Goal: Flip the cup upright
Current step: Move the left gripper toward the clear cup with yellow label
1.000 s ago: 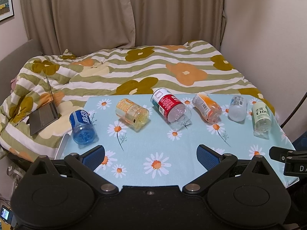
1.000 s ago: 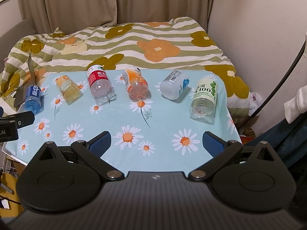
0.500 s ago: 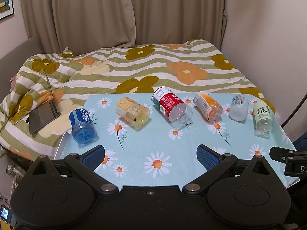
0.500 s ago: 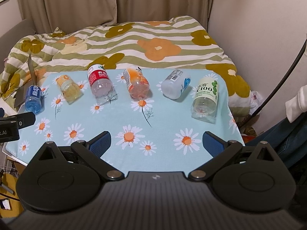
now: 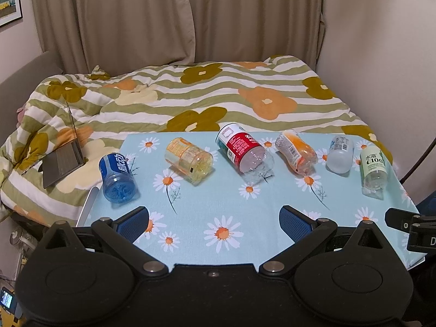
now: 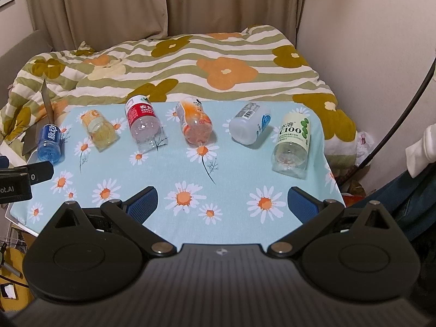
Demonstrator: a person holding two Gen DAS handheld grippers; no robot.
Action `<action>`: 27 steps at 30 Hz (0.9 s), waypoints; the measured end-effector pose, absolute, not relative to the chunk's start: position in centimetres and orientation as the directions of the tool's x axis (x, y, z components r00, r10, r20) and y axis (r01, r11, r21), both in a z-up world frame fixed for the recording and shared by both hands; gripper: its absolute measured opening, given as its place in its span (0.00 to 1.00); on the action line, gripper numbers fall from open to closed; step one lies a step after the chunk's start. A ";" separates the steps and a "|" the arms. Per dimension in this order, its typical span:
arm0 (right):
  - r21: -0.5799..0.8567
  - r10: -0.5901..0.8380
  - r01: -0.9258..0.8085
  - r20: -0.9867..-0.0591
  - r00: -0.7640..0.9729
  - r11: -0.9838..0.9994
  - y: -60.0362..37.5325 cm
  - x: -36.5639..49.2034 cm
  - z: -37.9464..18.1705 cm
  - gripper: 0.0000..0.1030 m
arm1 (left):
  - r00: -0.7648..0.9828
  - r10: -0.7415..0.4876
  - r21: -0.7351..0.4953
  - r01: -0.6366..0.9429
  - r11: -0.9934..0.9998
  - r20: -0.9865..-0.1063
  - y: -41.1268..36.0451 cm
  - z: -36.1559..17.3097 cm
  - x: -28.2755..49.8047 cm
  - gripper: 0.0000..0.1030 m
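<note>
Several cut-bottle cups lie on their sides in a row on the daisy-print table [image 5: 207,199]: a blue cup [image 5: 117,174], a yellow cup [image 5: 189,158], a red-label cup [image 5: 244,150], an orange cup [image 5: 295,152], a white cup [image 5: 339,154] and a green-label cup [image 5: 373,167]. They also show in the right wrist view, from the blue cup [image 6: 50,139] to the green-label cup [image 6: 293,143]. My left gripper [image 5: 214,219] is open and empty above the table's near edge. My right gripper [image 6: 222,200] is open and empty, short of the cups.
A bed with a striped flower quilt [image 5: 207,95] lies behind the table. An open laptop [image 5: 64,155] rests on the quilt at the left. A wall and a black cable [image 6: 403,109] stand at the right. Curtains hang behind the bed.
Both grippers have drawn back and risen slightly, so the cups sit a little farther away. No cup has moved. Both grippers stay open.
</note>
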State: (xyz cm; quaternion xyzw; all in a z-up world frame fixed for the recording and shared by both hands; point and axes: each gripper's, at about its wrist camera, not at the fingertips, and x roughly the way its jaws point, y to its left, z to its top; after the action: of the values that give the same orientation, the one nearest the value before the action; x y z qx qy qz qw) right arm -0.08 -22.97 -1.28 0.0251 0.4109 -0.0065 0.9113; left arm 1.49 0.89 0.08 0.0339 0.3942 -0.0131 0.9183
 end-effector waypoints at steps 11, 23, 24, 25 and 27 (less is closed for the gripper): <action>0.063 0.116 -0.105 -0.752 0.648 0.992 -24.7 3.2 -1.0 1.00 | 0.662 0.058 0.032 -0.052 0.998 -0.747 0.3 0.9 5.1 1.00; 0.112 0.113 -0.037 -0.801 0.588 0.993 -23.4 9.1 -3.5 1.00 | 0.583 -0.032 -0.125 -0.120 0.985 -0.812 4.1 -1.4 15.6 1.00; 0.125 0.118 -0.029 -0.801 0.587 0.992 -23.3 9.6 -3.6 1.00 | 0.572 -0.038 -0.134 -0.126 0.983 -0.819 4.4 -1.9 16.6 1.00; 0.131 0.118 -0.020 -0.805 0.582 0.991 -23.2 10.3 -3.9 1.00 | 0.561 -0.043 -0.143 -0.136 0.980 -0.827 4.7 -2.4 17.5 1.00; 0.120 0.098 0.001 -0.817 0.568 0.993 -22.8 11.6 -4.4 1.00 | 0.538 -0.060 -0.169 -0.155 0.973 -0.841 5.5 -3.5 19.3 0.98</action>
State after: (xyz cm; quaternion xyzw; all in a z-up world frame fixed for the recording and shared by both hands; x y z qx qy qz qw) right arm 11.62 -22.78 -4.36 0.0533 0.4641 0.0273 0.8838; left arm 19.32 5.46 -3.50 -0.1121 0.4799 0.0274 0.8697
